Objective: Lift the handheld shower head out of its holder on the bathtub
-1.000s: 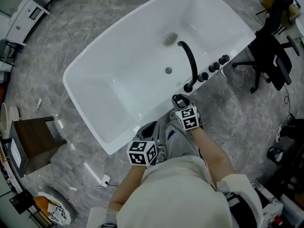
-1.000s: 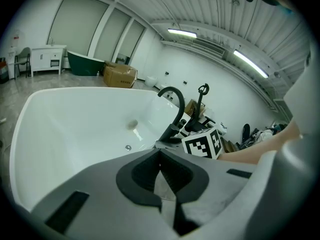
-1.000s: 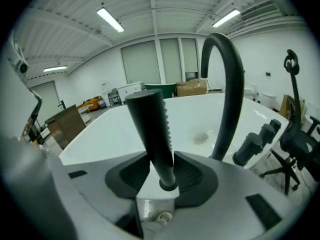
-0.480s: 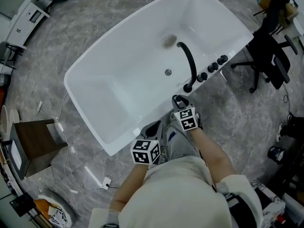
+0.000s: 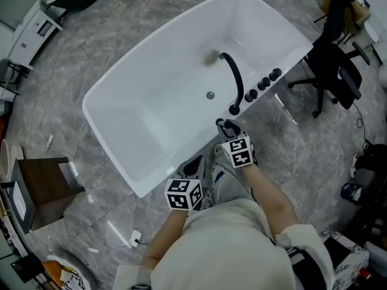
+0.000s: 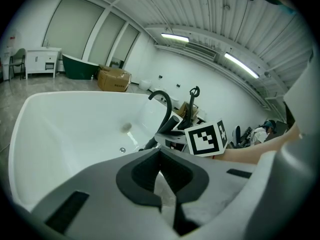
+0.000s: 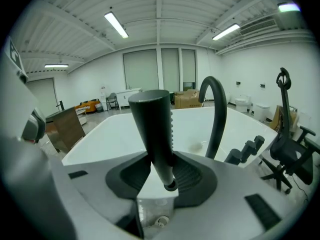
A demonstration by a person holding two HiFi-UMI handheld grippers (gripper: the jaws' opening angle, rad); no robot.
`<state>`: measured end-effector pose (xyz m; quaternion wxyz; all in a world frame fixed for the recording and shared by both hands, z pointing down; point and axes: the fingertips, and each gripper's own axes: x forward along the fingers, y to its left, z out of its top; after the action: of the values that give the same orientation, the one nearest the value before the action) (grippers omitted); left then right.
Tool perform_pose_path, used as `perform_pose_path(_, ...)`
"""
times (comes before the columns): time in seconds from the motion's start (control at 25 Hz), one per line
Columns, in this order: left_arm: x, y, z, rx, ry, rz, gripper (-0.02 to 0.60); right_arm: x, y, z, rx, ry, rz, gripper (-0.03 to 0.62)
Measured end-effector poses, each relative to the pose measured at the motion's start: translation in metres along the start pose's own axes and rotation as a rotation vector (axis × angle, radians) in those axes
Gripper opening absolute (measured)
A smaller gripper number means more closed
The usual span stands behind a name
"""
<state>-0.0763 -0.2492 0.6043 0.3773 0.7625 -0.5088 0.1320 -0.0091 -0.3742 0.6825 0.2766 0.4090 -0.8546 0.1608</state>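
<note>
Black cylindrical handheld shower head [image 7: 152, 129] stands upright in the right gripper [image 7: 161, 170], whose jaws have just clamped it. Its lower tip hangs directly over the round holder socket [image 7: 159, 225] on the white bathtub [image 5: 151, 101], so straight up looks right. The left gripper [image 6: 160, 156] is pinched together, empty, and farther off.
</note>
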Motion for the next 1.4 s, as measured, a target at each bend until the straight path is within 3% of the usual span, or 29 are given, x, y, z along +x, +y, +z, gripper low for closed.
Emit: perform_pose_path(1.4,-0.089,-0.041,-0.028,0.104,-0.113,-0.042,0.02,-0.187,0.046,0.057,0.024,-0.309,-0.107,0.143)
